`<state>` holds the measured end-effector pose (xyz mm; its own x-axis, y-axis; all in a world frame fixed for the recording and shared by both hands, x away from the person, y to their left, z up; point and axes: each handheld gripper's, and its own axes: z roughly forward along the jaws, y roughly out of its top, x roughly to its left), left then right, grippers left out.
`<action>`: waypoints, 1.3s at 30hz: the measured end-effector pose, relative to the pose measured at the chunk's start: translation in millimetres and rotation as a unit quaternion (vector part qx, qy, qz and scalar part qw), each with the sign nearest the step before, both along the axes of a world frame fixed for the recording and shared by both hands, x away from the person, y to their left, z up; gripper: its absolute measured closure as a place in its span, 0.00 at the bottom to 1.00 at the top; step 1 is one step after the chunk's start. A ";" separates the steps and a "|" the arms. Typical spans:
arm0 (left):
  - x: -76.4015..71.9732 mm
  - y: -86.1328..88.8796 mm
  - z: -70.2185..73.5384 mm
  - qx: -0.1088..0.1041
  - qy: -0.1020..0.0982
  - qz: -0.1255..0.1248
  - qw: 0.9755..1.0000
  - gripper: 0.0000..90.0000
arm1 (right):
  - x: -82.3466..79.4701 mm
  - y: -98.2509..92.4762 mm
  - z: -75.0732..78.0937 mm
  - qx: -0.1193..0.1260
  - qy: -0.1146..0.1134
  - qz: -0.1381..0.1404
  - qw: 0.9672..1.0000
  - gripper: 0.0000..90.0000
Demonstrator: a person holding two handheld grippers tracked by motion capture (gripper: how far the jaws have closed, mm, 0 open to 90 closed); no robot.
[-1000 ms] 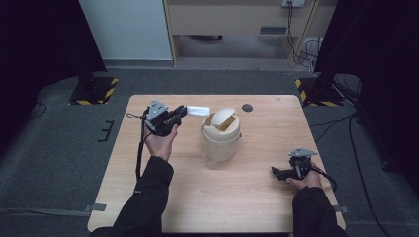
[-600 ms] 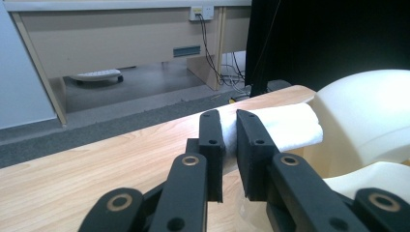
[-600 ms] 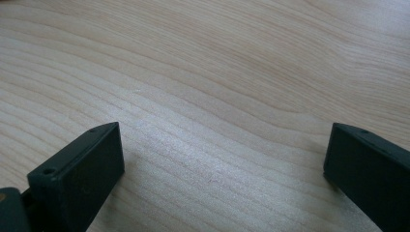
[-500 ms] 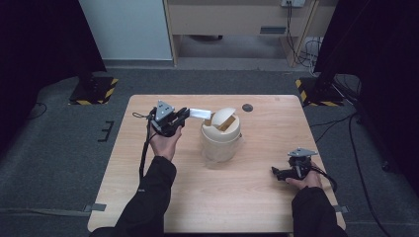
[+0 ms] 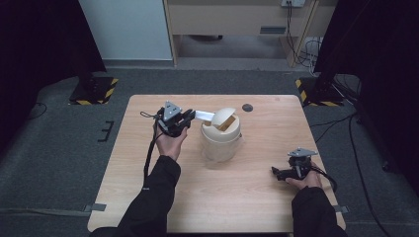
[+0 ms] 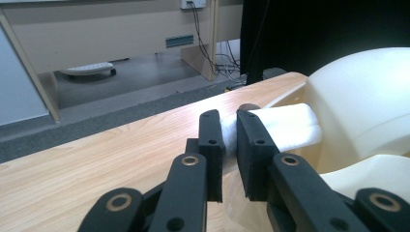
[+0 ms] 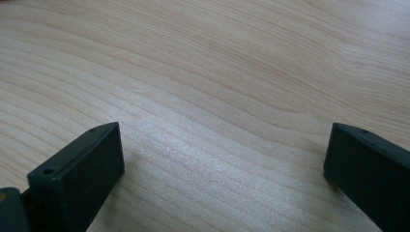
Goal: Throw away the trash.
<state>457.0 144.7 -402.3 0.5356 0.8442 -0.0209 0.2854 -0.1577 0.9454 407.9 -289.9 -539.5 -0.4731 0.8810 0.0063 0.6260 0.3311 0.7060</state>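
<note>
While the left gripper (image 6: 229, 145) pinches the soft, light tissue (image 6: 285, 128) by its end, the right gripper (image 7: 222, 179) gapes empty.

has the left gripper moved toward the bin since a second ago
Yes. In the high view the left gripper, shut on a white tissue, has shifted slightly right, toward the bin.

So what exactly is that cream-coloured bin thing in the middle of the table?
It is a small cream plastic bin with a domed swing lid, standing upright near the middle of the light wooden table. Its lid flap is tipped inward, showing a tan opening. A white folded tissue, clamped in the left gripper, reaches the opening at the lid's edge. Nothing else touches the bin; the right gripper rests well away with its jaws open.
</note>
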 end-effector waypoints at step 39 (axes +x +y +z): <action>-6.2 5.1 3.5 -0.072 -0.020 -0.055 0.996 0.58 | -0.1 0.8 0.0 0.001 -0.001 0.001 1.000 0.01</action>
<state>450.7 149.8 -398.7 0.6274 0.7704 -0.1135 0.2348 -0.0481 0.9709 407.8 -289.1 -539.5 -0.4746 0.8802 0.0070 0.6247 0.3312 0.7072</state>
